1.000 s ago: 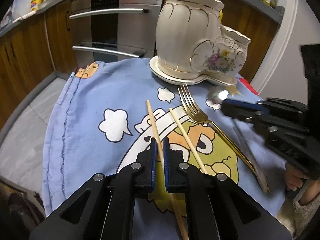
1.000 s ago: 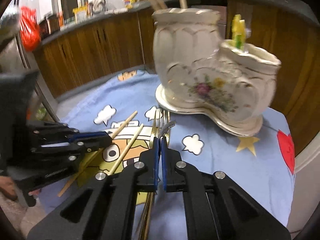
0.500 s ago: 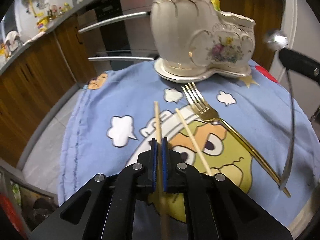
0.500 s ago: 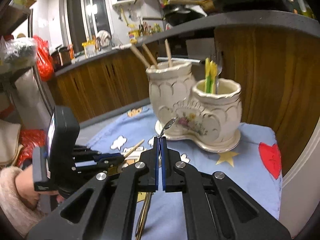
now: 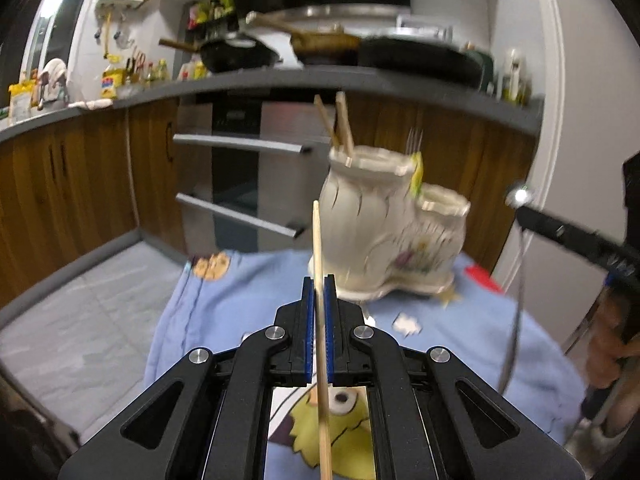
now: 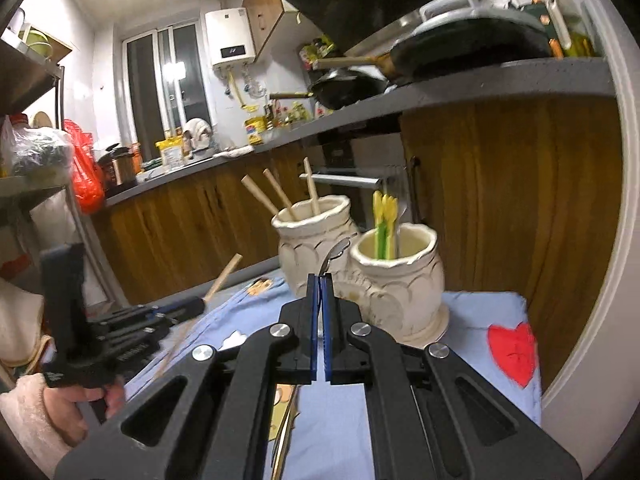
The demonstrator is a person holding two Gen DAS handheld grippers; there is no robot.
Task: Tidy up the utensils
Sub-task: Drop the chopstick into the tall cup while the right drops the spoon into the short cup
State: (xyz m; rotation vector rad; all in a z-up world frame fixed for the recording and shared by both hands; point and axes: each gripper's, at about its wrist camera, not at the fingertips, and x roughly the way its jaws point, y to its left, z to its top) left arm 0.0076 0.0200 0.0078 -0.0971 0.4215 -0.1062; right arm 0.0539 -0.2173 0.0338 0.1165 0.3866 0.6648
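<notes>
Wooden chopsticks (image 6: 276,196) in holder (image 6: 312,236): three (one gripped).

Pans (image 6: 348,84) on countertop (image 6: 460,88), water heater (image 6: 231,38) by window (image 6: 160,80).

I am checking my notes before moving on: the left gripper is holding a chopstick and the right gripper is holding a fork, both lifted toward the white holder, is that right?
Not quite. The left gripper does hold a chopstick, but the right gripper holds a spoon, not a fork; the right wrist view shows its rounded bowl just above the fingertips. Both are raised toward the white holder.
</notes>
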